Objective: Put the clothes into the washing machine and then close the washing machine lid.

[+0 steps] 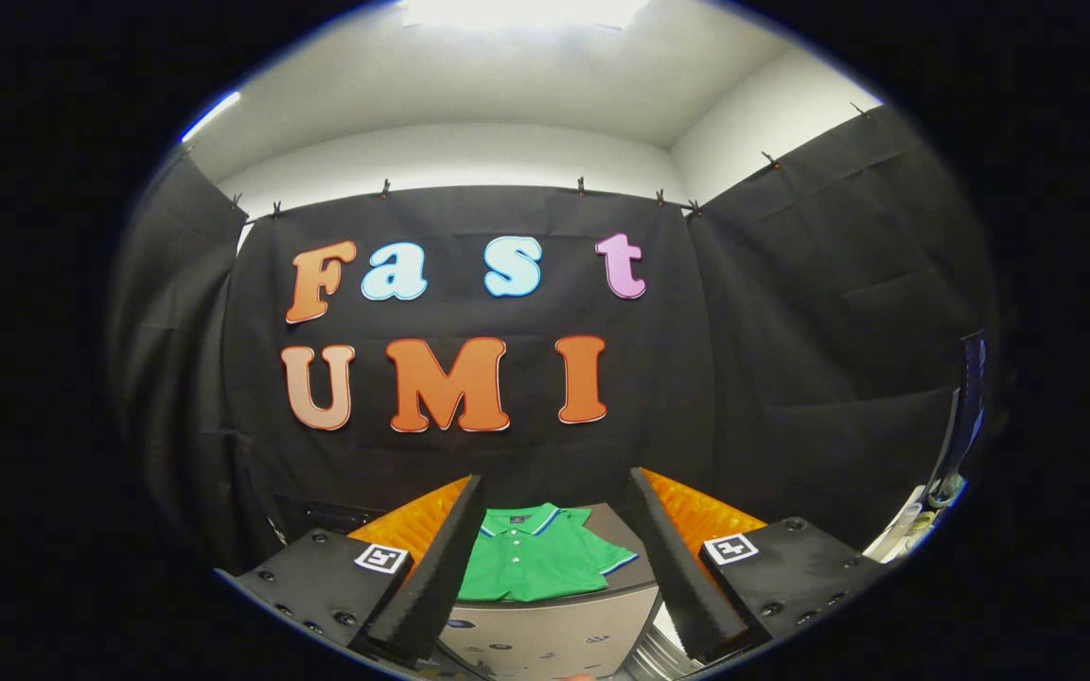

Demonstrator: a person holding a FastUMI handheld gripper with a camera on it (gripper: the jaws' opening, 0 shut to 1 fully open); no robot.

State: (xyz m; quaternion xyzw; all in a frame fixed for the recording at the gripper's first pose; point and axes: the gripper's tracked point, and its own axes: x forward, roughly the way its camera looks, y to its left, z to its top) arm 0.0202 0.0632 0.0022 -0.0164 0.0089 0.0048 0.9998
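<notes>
Between my fingers [554,567], which are spread wide apart and hold nothing, lies the shirt [536,558]. It is a green polo, folded flat with its collar on the far side, and it touches neither finger. Under the shirt is the grey top of the washer [545,629], whose front panel faces me just below the fingertips; whether that top is a closed lid I cannot tell. Off to the right of the right finger, low down, a curved metal rim [659,653] shows beside the washer, too cut off to name. Farther right stand some pale, blurred items [914,530] with a dark upright piece [966,416] above them. Beyond the shirt hangs the black cloth wall [791,331], pinned along its upper edge with clips, and above it are a white wall and ceiling [469,85] with a bright lamp.
</notes>
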